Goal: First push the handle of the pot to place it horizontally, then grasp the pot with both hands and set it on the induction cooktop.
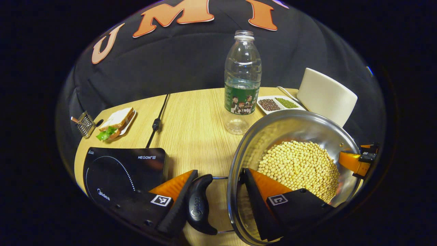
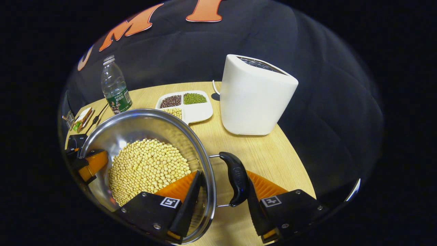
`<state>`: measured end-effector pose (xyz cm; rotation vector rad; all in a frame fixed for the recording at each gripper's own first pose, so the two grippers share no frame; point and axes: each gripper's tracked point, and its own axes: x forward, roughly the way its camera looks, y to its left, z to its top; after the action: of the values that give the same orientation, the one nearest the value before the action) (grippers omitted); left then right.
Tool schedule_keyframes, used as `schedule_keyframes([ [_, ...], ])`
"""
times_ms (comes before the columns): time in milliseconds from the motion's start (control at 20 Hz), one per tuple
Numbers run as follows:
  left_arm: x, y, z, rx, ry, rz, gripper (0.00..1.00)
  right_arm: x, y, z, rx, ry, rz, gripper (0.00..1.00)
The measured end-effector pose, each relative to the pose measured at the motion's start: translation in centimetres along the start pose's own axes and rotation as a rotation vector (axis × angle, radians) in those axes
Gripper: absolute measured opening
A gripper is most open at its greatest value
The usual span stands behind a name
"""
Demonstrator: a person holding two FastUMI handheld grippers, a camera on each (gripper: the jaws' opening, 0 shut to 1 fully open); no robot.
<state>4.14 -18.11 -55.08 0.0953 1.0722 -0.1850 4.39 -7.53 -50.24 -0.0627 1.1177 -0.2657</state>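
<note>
The pot (image 1: 293, 164) of soybeans (image 1: 300, 169) sits on the table (image 1: 194, 126), right of the induction cooktop (image 1: 119, 171). The left gripper (image 1: 218, 201) and right gripper (image 2: 222, 194) are each spread, straddling rim and a side handle (image 1: 199, 205).

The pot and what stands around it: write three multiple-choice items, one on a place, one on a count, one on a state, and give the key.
1. Where does the induction cooktop lie in the left gripper view?
A. left of the pot
B. behind the water bottle
C. under the pot

2. How many compartments of the divided dish hold something?
A. one
B. three
C. five

3. How does the right gripper stand at the pot?
A. closed flat above the soybeans
B. away from the pot
C. one finger inside the rim, one outside the side handle

Key: 1 A, the cooktop is at lower left beside the pot. 2 B, dark beans, green beans and pale beans. 3 C, its fingers straddle rim and handle.
</note>
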Motion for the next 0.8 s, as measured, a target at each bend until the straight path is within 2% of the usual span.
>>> schedule_keyframes([
  [200, -0.6, -0.5, 0.4, 0.012, -0.022, 0.003, 0.87, -1.1, -0.3, -0.5, 0.006, 0.007, -0.026, 0.7],
  [400, -3.8, -0.2, 3.4, 0.05, -0.113, 0.013, 0.84, -4.1, -0.8, 1.0, 0.065, -0.058, -0.022, 0.69],
  [600, -7.9, 2.0, 5.3, 0.066, -0.162, 0.039, 0.87, -7.9, 0.4, 2.4, 0.076, -0.09, 0.005, 0.69],
  [750, -10.4, 4.4, 6.4, 0.047, -0.186, 0.067, 0.84, -10.3, 2.3, 3.6, 0.057, -0.126, 0.033, 0.69],
  [800, -11.3, 5.4, 6.6, 0.045, -0.195, 0.078, 0.87, -11.1, 3.3, 3.9, 0.053, -0.134, 0.042, 0.69],
])
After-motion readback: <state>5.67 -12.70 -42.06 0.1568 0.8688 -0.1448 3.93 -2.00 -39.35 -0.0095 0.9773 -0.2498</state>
